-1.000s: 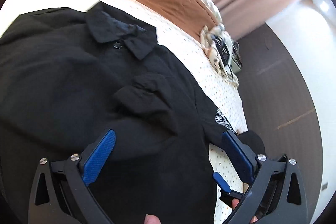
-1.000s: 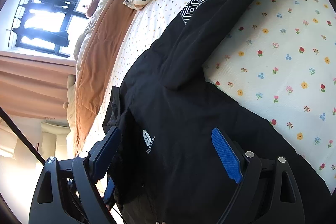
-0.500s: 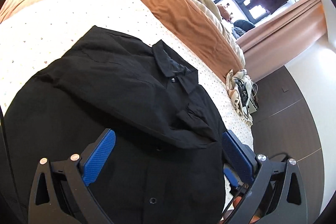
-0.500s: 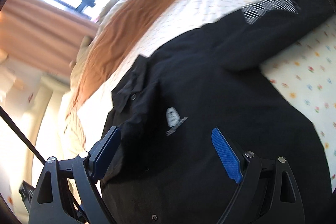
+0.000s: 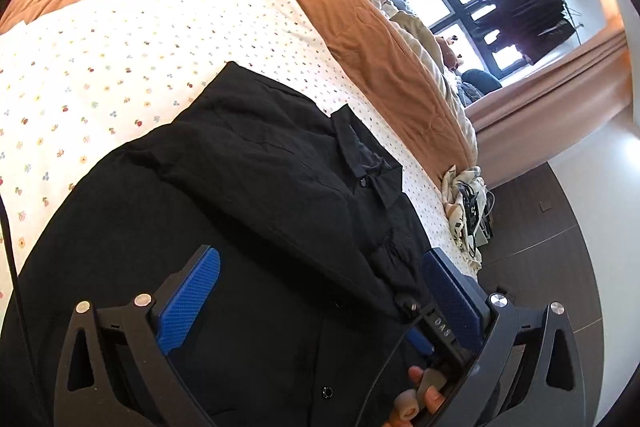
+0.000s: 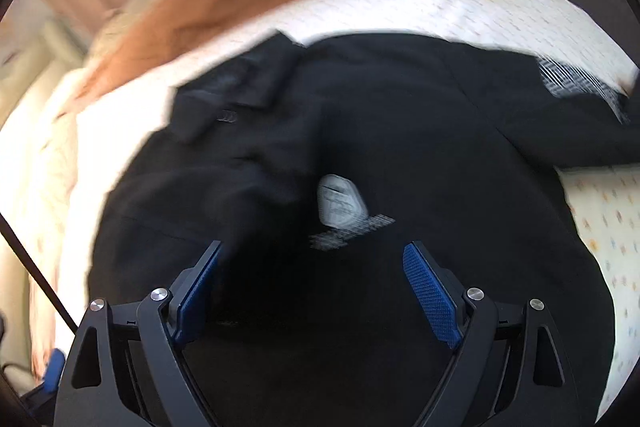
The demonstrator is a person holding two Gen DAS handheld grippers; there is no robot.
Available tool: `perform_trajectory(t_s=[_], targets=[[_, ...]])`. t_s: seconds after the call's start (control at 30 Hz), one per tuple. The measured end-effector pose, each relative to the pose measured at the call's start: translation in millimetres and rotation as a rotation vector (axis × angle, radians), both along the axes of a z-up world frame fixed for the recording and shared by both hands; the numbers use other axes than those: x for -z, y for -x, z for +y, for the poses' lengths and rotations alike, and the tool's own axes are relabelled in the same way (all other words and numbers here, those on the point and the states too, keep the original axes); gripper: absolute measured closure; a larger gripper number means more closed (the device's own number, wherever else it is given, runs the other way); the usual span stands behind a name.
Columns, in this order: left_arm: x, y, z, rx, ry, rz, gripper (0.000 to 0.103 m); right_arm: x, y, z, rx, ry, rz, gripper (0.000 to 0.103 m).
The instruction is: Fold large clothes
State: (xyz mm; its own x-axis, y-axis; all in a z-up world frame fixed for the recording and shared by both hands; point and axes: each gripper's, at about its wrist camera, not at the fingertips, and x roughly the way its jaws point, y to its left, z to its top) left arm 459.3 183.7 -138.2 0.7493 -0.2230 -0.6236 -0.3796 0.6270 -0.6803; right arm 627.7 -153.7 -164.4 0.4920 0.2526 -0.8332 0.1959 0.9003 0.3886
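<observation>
A large black collared shirt (image 5: 256,211) lies spread on a bed with a flower-print sheet (image 5: 120,67). One sleeve is folded across its front, and the collar (image 5: 368,163) points toward the brown blanket. My left gripper (image 5: 320,263) hovers over the shirt's lower front, open, with nothing between its blue pads. In the blurred right wrist view the same shirt (image 6: 360,131) shows a white chest logo (image 6: 340,203) and a patterned sleeve patch (image 6: 576,83). My right gripper (image 6: 312,255) hangs open above the shirt's middle, holding nothing.
A brown blanket (image 5: 380,39) and beige bedding run along the far side of the bed. A crumpled cloth with cables (image 5: 466,203) sits at the bed's edge by dark flooring. A window with curtains (image 5: 500,11) lies beyond. A person's fingers (image 5: 420,391) show beside my left gripper.
Both views have swung and rolled across the shirt. The left view now takes in more sheet and the window; the right view has turned so the collar sits upper left. Both grippers stayed open.
</observation>
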Motion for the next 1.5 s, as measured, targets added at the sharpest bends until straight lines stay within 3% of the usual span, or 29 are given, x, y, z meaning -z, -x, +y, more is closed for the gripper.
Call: perform_trajectory(t_s=[0.1,0.27,0.5,0.53,0.57,0.63,0.77,0.9,1.13,1.2,1.23,1.27,1.5], targets=[[1,-1,0,-0.001,0.009,-0.003,0.000,9,8,-14,0.048,0.096,0.043,0.016],[5,-3,2,-0.006,0.025,-0.004,0.000,6,15,-1,-0.001,0.253,0.021,0.016],[8,0,5,-0.017,0.031,0.000,0.000,9,-4,21,-0.050,0.274,-0.035,0.016],[8,0,5,-0.013,0.030,0.002,0.000,8,-6,18,-0.042,0.261,-0.048,0.022],[8,-1,4,-0.009,0.027,0.003,0.000,6,-6,10,-0.026,0.221,-0.070,0.044],[8,-2,5,-0.009,0.025,0.005,0.000,3,2,-8,0.025,0.121,-0.107,0.059],[11,-1,7,-0.020,0.028,0.013,0.000,1,21,-49,0.129,-0.046,-0.149,0.069],[11,1,8,-0.026,0.029,0.010,0.000,21,36,-91,0.237,-0.206,-0.106,0.069],[11,3,7,-0.032,0.031,0.005,0.000,57,35,-117,0.170,-0.401,-0.018,0.069],[11,3,8,-0.035,0.029,0.002,0.000,64,28,-120,0.152,-0.416,-0.014,0.069],[12,3,9,-0.037,0.028,0.002,0.000,67,23,-122,0.144,-0.409,-0.030,0.078],[13,3,10,-0.040,0.028,0.005,0.000,68,18,-124,0.135,-0.399,-0.043,0.094],[24,8,25,-0.122,0.028,0.039,0.000,67,-6,-131,0.133,-0.395,-0.164,0.100]])
